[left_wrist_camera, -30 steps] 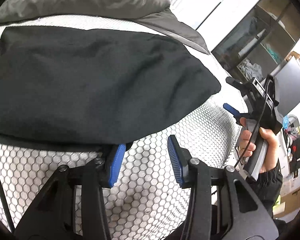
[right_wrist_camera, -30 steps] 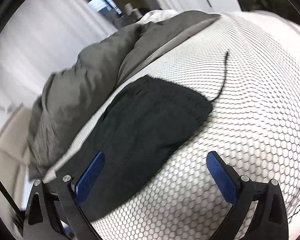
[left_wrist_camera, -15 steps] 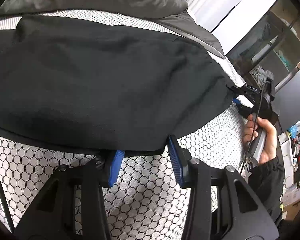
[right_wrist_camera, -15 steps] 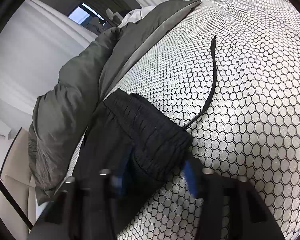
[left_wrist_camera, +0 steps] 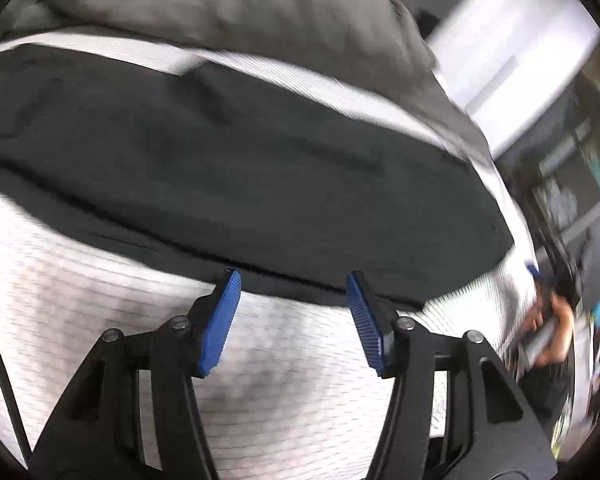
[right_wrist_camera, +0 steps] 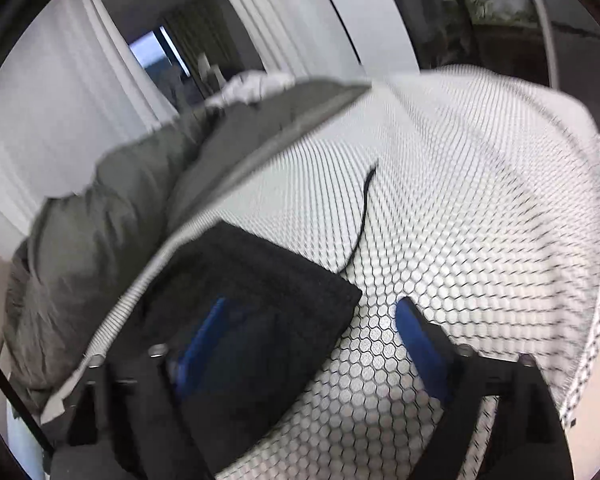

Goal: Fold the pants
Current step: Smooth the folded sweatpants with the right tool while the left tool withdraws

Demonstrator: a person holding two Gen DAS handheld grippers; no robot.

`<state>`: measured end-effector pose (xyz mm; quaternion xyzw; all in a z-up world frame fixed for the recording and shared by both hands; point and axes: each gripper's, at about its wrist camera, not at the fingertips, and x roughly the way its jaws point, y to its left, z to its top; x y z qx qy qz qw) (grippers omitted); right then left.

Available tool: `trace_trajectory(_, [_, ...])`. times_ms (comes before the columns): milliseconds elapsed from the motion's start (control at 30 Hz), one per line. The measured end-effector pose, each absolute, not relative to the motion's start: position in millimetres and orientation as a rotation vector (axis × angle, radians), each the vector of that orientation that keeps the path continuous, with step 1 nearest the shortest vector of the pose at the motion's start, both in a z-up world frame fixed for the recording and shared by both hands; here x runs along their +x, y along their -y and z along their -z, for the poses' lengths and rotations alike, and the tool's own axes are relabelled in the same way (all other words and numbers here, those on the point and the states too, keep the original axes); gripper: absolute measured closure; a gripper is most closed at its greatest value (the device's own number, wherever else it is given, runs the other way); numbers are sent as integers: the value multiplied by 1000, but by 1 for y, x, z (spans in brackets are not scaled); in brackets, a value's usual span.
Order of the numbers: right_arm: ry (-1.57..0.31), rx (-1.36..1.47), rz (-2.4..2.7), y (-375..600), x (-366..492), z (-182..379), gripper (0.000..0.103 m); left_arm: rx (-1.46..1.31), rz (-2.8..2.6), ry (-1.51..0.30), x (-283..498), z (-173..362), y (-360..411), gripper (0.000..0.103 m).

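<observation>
Black pants (left_wrist_camera: 240, 168) lie flat across the white honeycomb bed cover (left_wrist_camera: 100, 320). My left gripper (left_wrist_camera: 292, 280) sits at their near edge, jaws opening, with only bed cover between the blue pads (left_wrist_camera: 220, 320). In the right wrist view the pants' folded end (right_wrist_camera: 260, 276) lies at lower left, its black drawstring (right_wrist_camera: 364, 208) trailing away over the cover. My right gripper (right_wrist_camera: 312, 306) hovers over that corner with its jaws opening wide; the left finger is above the cloth, the right finger above bare cover, and neither presses. The right gripper (left_wrist_camera: 540, 276) also shows blurred at the far right.
A rumpled grey duvet (right_wrist_camera: 100, 220) is heaped along the far side of the bed, close behind the pants. The cover (right_wrist_camera: 500, 200) stretches bare to the right, ending at the bed's edge. A person's hand (left_wrist_camera: 548, 320) holds the right gripper. Shelves and a monitor stand beyond.
The left jaws widened and drew back from the pants' edge. The right jaws, closed around the waistband corner half a second ago, have spread wide and lifted off it.
</observation>
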<state>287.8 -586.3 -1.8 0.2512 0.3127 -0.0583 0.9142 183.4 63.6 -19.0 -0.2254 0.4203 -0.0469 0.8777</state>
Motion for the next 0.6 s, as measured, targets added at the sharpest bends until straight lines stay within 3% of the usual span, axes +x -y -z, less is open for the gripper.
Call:
trace_trajectory(67, [-610,559,68,580,281,-5,6,-518,22,-834,176,13,-101,41])
trace_trajectory(167, [-626,585,-40,563,282,-2,4,-646,-152,-734,160,7,-176,29])
trace_trajectory(267, [-691,589,-151,534,291,4,3,-786,-330,-673,148,18,-243,26])
trace_trajectory(400, [-764,583,-205,514,301,12,3,-970,-405,-723,160,49,-299,26])
trace_trajectory(500, [-774,569,-214,501,306,15,3,-1060,-400,-664,173,60,-321,27])
trace_trajectory(600, [-771,534,-209,499,303,16,3,-1071,-467,-567,176,58,-338,39])
